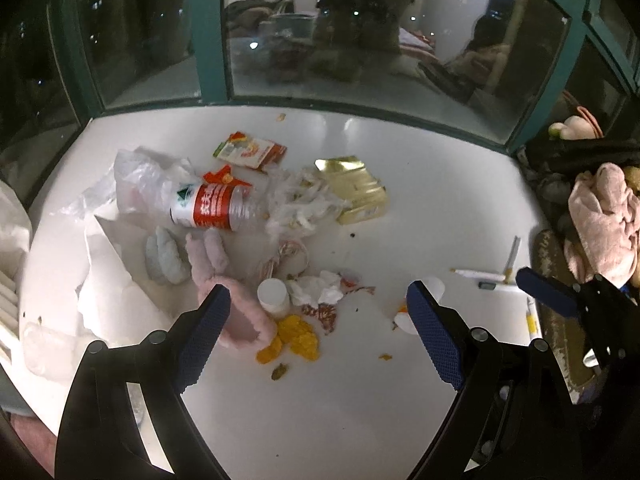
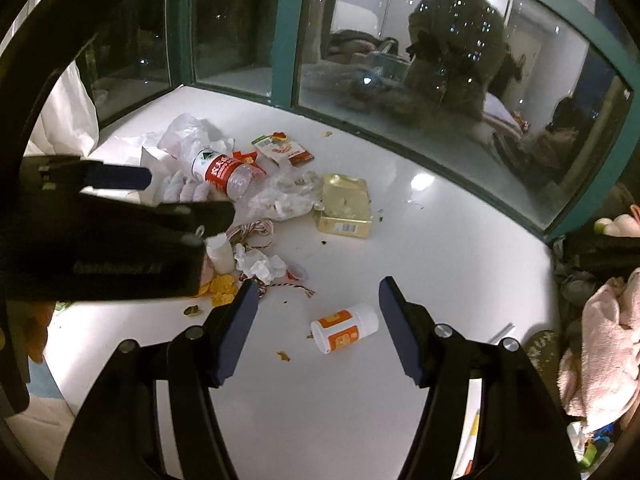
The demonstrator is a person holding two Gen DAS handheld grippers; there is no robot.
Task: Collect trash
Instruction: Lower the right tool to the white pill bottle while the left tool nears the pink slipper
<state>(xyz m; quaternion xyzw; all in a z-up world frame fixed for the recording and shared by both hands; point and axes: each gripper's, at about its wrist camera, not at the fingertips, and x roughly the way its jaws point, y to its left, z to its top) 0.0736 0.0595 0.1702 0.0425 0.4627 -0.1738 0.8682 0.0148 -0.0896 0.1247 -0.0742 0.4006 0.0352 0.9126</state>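
Observation:
Trash lies scattered on a white sill [image 1: 420,208]: a plastic bottle with a red label [image 1: 212,208], a gold pack [image 1: 356,188], a red and green snack wrapper [image 1: 250,152], clear film [image 1: 304,204] and a white plastic bag [image 1: 140,176]. Nearer are a small white bottle [image 1: 274,296], crumpled tissue [image 1: 320,288] and orange peel [image 1: 296,338]. My left gripper [image 1: 318,290] hangs open and empty above the tissue and peel. My right gripper [image 2: 318,284] is open too, and an orange and white bottle [image 2: 344,328] lies on its side on the sill between its fingers, untouched.
A pink fuzzy sock [image 1: 224,276] and a pale blue one [image 1: 166,256] lie beside the bottle. Red and white string [image 2: 256,232] is next to the tissue. The teal-framed window [image 1: 212,60] closes the back. A pink towel [image 1: 600,216] and pens [image 1: 480,274] sit at the right.

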